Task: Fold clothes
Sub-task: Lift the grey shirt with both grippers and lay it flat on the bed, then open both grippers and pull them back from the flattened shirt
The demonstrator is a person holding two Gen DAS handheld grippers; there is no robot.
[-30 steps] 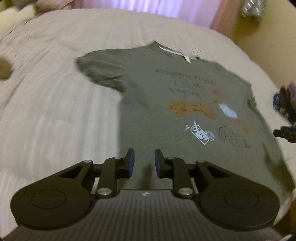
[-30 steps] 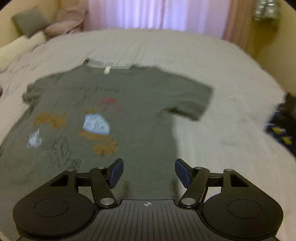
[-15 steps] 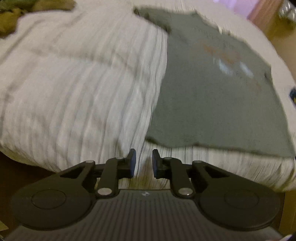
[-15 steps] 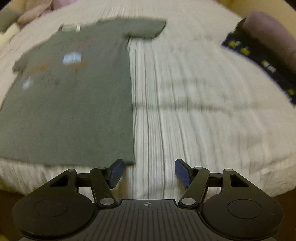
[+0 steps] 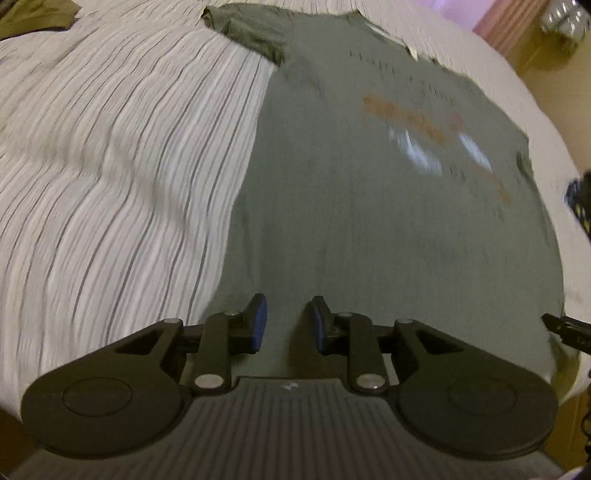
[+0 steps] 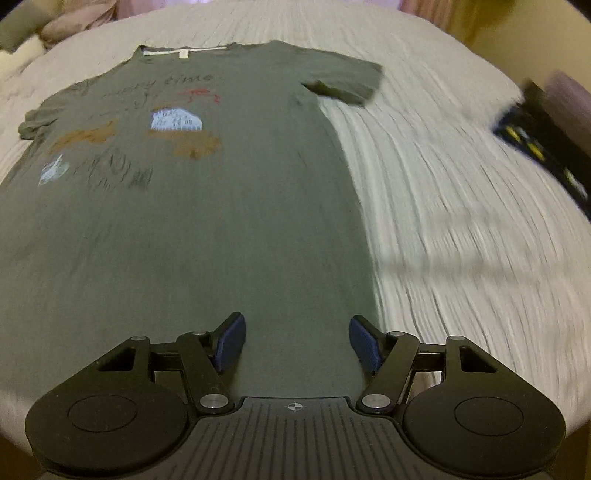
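Both tongs hang over the hem end of the grey-green T-shirt (image 6: 229, 206): the left tongs (image 5: 284, 325) are opening, nothing pinched; the right tongs (image 6: 297, 341) stand spread wide, empty. The shirt lies flat, print up, on the striped bed (image 6: 443, 221), collar farthest. Half a second ago the hem lay ahead of both tongs.

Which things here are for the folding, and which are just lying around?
For the folding:
- grey T-shirt, spread flat on the bed
- left claw, opening, nothing between its jaws
- right claw, open

Just lying around:
- dark patterned cloth
- olive cloth
- pillows
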